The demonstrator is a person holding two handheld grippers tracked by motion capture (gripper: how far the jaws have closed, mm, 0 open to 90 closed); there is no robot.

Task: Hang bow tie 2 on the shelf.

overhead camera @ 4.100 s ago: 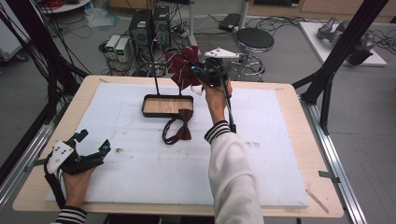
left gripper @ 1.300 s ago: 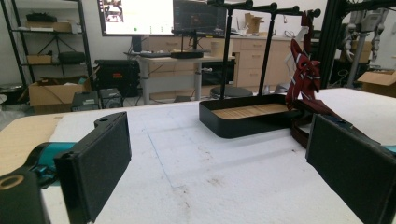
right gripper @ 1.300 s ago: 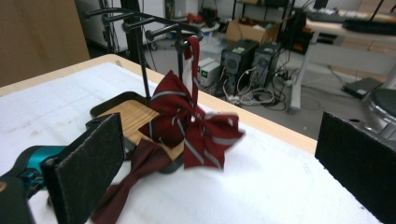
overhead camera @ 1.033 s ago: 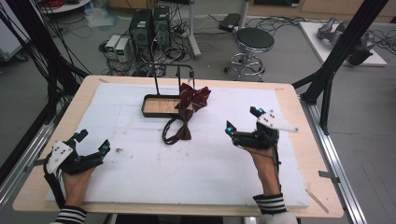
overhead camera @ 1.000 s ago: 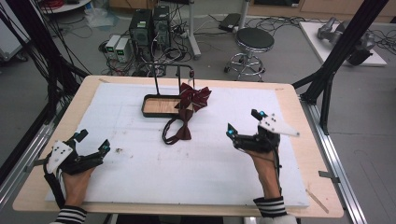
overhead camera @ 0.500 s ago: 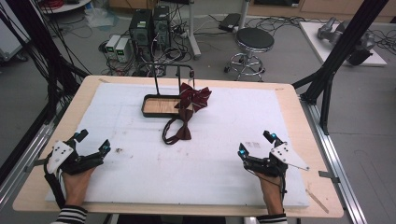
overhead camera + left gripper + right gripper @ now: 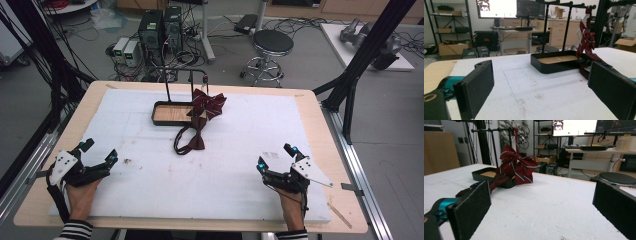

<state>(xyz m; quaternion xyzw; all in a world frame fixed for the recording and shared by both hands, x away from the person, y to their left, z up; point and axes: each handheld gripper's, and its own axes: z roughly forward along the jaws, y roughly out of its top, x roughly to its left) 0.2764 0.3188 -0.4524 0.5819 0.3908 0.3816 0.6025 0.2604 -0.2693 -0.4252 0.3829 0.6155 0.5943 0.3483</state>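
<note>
A wooden table (image 7: 320, 125) carries a large white foam mat (image 7: 225, 165) that covers most of its top. Toward the far middle of the mat stands a black metal rack (image 7: 172, 112): a shallow tray with a wood-coloured floor and thin upright posts joined by a bar across the top. A dark red bow tie with pale stripes (image 7: 207, 104) hangs from that bar at the tray's right end. A second dark red tie (image 7: 192, 139), plain and folded, lies on the mat with its upper end over the tray's near edge, its dark strap curling in a loop beside it.

The left gripper (image 7: 97, 152) rests near the mat's near left corner, held by a hand (image 7: 80, 197) with a striped cuff. Its two black jaws stand wide apart with nothing between them; in the left gripper view they frame the rack (image 7: 554, 62) and the hanging bow tie (image 7: 585, 40) from well away.

The right gripper (image 7: 276, 157) rests near the mat's near right corner, held by the other hand (image 7: 292, 207). Its jaws are also spread wide and hold nothing. In the right gripper view the bow tie (image 7: 517, 167) hangs from the rack's bar, well apart from the jaws.
</note>
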